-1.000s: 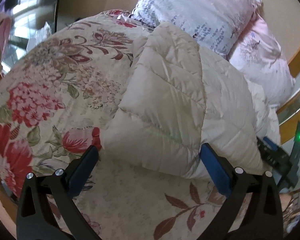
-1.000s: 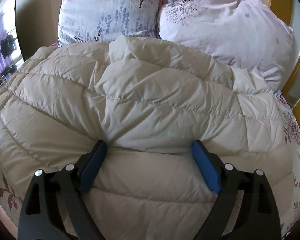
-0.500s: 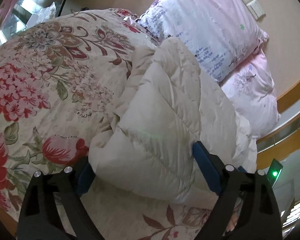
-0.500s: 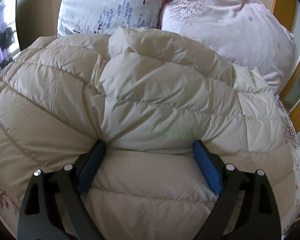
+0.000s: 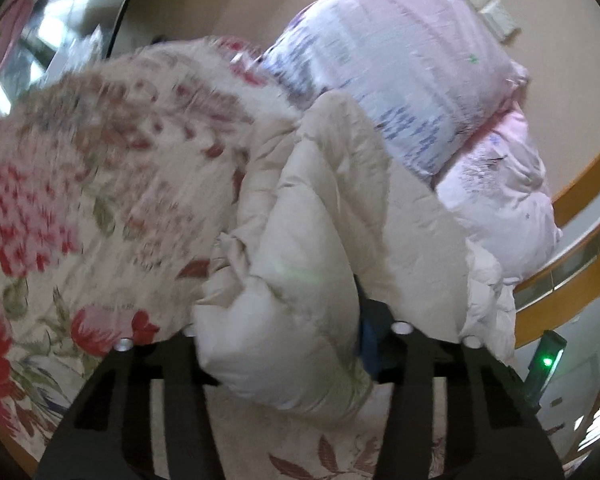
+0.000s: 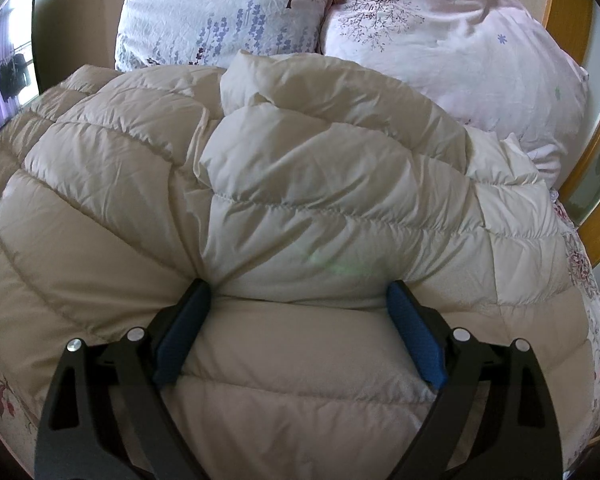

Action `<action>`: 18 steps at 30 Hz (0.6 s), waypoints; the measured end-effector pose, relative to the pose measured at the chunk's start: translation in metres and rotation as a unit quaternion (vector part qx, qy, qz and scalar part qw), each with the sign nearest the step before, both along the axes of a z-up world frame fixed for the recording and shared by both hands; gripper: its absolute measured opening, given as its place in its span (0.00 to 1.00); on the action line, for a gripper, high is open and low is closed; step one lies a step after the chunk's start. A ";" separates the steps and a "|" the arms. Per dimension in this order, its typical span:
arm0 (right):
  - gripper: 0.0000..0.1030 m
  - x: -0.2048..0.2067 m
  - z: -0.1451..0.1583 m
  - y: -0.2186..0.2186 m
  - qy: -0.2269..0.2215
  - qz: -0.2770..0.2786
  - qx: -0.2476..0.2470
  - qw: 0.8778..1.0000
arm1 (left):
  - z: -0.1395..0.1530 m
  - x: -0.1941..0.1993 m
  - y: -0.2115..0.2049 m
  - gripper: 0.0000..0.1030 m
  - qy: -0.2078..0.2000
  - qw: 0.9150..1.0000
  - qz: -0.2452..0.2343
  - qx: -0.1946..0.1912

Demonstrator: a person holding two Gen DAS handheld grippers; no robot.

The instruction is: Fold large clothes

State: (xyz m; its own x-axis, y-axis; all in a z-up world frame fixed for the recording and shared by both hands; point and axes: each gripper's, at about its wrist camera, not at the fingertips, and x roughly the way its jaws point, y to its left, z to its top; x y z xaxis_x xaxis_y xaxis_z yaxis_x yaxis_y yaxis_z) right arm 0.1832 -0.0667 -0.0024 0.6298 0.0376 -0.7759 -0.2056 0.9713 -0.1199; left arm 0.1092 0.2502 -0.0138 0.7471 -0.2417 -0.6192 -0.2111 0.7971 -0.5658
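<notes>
A cream quilted down jacket (image 6: pixel 300 184) lies bunched on the bed. In the left wrist view its near corner (image 5: pixel 284 320) bulges up between my left gripper's (image 5: pixel 278 322) jaws, which are closing and squeezing it. Only a strip of the right blue pad (image 5: pixel 366 340) shows; the left pad is buried in fabric. In the right wrist view my right gripper (image 6: pixel 300 312) stands wide open, pressed onto the jacket's lower panel. Its blue pads (image 6: pixel 414 334) flank a puffed fold without pinching it.
A floral bedspread (image 5: pixel 72 184) covers the bed left of the jacket. Two pink printed pillows (image 6: pixel 452 48) lean against the wall behind. A curved wooden bed frame (image 5: pixel 580 184) runs along the right. A black device with a green light (image 5: pixel 546 360) stands beside the bed.
The left gripper's jaws have come together from wide open onto the jacket's corner, which now bulges between them, and the view has tilted. The right gripper has kept still and open.
</notes>
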 end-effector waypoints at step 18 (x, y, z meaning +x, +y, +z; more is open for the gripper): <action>0.89 0.003 -0.002 -0.003 0.010 0.002 0.009 1.000 | 0.113 -0.008 -0.118 0.31 -0.205 0.965 -0.165 0.023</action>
